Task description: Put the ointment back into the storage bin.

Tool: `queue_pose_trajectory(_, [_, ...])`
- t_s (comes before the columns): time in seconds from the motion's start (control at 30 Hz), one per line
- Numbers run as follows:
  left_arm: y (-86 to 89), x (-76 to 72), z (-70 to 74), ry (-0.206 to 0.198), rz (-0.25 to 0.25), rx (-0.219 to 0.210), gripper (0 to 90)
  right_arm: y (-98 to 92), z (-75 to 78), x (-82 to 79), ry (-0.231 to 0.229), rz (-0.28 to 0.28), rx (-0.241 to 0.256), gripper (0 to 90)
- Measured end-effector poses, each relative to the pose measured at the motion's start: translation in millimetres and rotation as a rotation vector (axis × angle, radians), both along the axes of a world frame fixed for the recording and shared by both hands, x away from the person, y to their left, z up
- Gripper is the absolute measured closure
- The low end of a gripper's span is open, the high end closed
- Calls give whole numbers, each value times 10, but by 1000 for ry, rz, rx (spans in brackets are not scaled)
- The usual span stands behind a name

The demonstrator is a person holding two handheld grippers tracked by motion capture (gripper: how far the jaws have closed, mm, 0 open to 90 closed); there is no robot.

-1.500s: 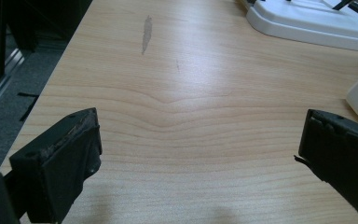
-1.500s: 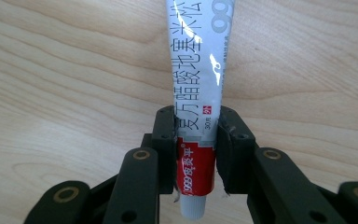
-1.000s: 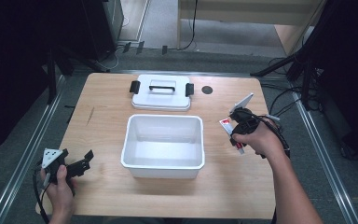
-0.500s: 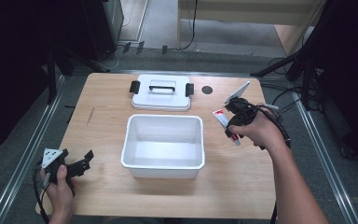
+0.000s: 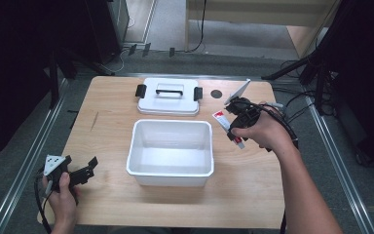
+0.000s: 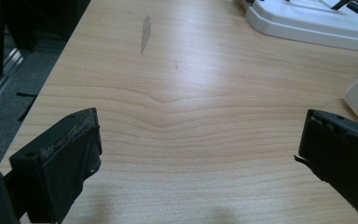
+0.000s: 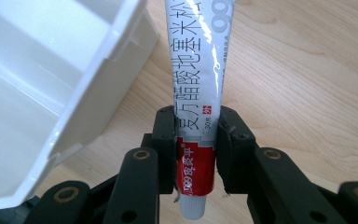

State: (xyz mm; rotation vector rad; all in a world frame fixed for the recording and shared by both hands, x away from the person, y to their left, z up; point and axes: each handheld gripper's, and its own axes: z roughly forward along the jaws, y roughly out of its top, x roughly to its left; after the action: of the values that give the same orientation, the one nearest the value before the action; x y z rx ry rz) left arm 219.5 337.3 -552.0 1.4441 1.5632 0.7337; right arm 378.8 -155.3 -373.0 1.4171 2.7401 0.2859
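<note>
The right gripper (image 7: 196, 140) had its jaws clamped on the red lower end of a white ointment tube (image 7: 197, 84), cap end nearest the camera and the printed body running to the top of the right gripper view, with a corner of the white bin (image 7: 51, 79) at upper left. In the high view that gripper (image 5: 237, 123) held the tube (image 5: 222, 120) right of centre, just beside the bin's (image 5: 171, 171) right rim and not yet over its opening. Judging by this, the pickup was done; carrying the tube over the bin, dropping it in and likely fitting the lid (image 5: 169, 98), lying at upper centre, were left. The left gripper (image 5: 73, 171) sat at lower left, jaws spread and empty over bare table (image 6: 191, 93). Against the earlier frames, the right hand (image 5: 260, 132) had moved leftward toward the bin, while the left had not shifted.
</note>
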Motion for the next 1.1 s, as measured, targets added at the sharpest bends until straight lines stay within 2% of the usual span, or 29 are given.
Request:
queue_pose_trajectory(0.4, [2, 3, -1, -2, -2, -1, 0, 188, 108, -54, -12, 79, 5, 722])
queue_pose_trajectory(0.9, [4, 4, -2, -2, -1, -6, 0, 360, 159, -100, -28, 181, 8, 722])
queue_pose_trajectory(1.1, [6, 5, -2, -1, -1, -8, 0, 438, 162, -123, -32, 225, 25, 721])
